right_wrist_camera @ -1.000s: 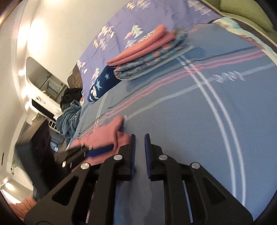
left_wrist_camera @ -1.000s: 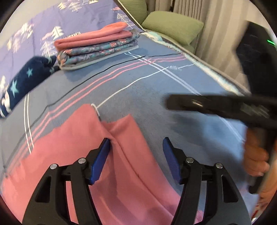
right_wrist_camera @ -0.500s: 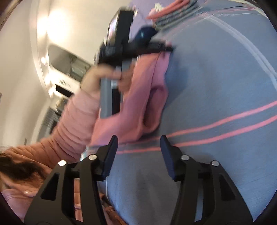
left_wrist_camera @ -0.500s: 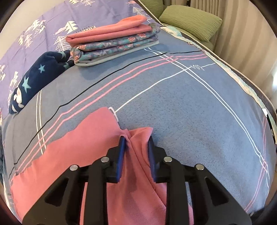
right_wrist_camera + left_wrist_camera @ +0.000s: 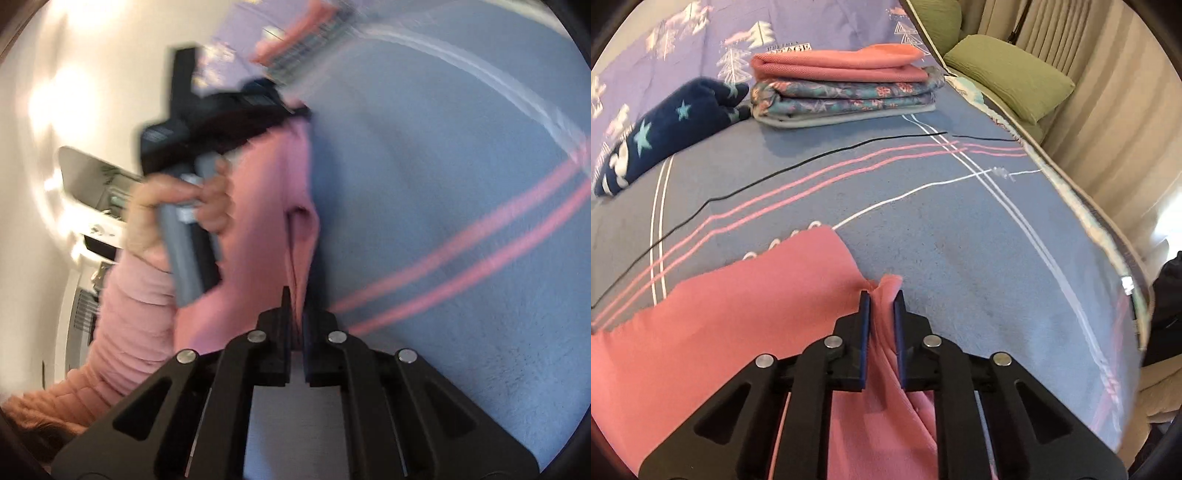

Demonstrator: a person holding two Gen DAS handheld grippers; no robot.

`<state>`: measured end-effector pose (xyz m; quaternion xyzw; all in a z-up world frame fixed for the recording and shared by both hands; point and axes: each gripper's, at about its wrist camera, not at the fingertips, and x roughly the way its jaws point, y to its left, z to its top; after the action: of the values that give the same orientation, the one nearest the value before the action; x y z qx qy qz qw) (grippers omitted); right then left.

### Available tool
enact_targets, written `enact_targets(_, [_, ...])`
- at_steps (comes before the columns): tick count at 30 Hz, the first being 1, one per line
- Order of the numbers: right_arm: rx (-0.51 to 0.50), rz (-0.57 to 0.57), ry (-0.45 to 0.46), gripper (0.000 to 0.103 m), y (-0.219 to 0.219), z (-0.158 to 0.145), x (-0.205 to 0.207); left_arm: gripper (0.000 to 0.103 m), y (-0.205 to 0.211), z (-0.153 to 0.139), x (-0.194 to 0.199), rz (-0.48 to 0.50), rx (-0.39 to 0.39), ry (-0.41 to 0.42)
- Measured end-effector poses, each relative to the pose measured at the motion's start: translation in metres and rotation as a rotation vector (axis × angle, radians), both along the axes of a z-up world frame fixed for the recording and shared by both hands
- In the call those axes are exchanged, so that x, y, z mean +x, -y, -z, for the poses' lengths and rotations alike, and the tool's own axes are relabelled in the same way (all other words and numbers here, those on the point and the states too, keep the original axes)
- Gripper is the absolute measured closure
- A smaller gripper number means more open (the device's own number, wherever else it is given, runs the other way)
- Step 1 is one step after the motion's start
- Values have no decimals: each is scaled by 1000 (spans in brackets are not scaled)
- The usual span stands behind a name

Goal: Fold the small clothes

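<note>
A pink garment [image 5: 746,317] lies on the blue striped blanket [image 5: 960,229] at the near edge of the bed. My left gripper [image 5: 882,301] is shut on a bunched fold at the garment's edge. In the right wrist view the same pink garment [image 5: 266,206] stretches away from me, and my right gripper [image 5: 296,302] is shut on its near edge. The left gripper's body [image 5: 221,114] and the hand holding it show at the garment's far end. The right wrist view is blurred.
A stack of folded clothes [image 5: 846,85] with a pink piece on top sits at the back of the bed. A dark blue star-patterned garment [image 5: 661,136] lies to its left. A green cushion [image 5: 1008,77] and curtains are at the right.
Both grippers have shut on the pink garment: the left one closed first on its bunched edge, then the right one swung round to the other end and closed too.
</note>
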<state>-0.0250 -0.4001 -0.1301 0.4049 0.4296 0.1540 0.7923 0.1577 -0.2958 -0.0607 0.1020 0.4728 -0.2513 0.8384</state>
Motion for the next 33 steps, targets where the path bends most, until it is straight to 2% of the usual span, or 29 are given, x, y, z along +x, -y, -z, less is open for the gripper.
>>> enact_targets(3, [22, -3, -3, 97, 1, -2, 3, 88, 5, 1, -8, 38, 1, 105])
enact_targets(4, [8, -2, -6, 95, 3, -4, 1, 82, 2, -1, -8, 41, -23, 97])
enact_targets(7, [-55, 18, 3, 92, 9, -12, -10, 74, -15, -20, -4, 37, -162, 45])
enact_targets(9, [-103, 66, 15, 84, 16, -17, -12, 69, -27, -37, -8, 26, -208, 79])
enact_targets(10, [-143, 100, 27, 81, 19, -23, -16, 62, -38, -51, -13, 18, -229, 119])
enact_targets(14, [-299, 157, 101, 72, 16, -45, -26, 49, -82, -78, -37, 16, -266, 187])
enact_targets(16, [-409, 160, 153, 65, 0, -58, -27, 36, -113, -84, -58, 3, -257, 246])
enact_targets(18, [-509, 147, 205, 52, -20, -68, -20, 34, -142, -82, -77, -20, -228, 296])
enact_targets(19, [-569, 135, 238, 50, -32, -73, -19, 27, -162, -80, -88, -38, -208, 314])
enact_targets(21, [-641, 114, 281, 44, -52, -79, -16, 18, -210, -70, -108, -110, -187, 343])
enact_targets(23, [-710, 86, 335, 43, -74, -85, -15, 17, -255, -62, -123, -214, -172, 365])
enact_targets(24, [-733, 67, 354, 43, -84, -85, -10, 17, -290, -56, -132, -301, -174, 365])
enact_targets(29, [-817, -172, 471, 43, -159, -89, -4, 17, -431, -31, -163, -650, -326, 263])
enact_targets(31, [-837, -301, 505, 43, -201, -87, -4, 17, -466, -25, -180, -726, -327, 284])
enact_targets(33, [-861, -390, 526, 43, -236, -85, -7, 16, -481, -21, -193, -717, -326, 302])
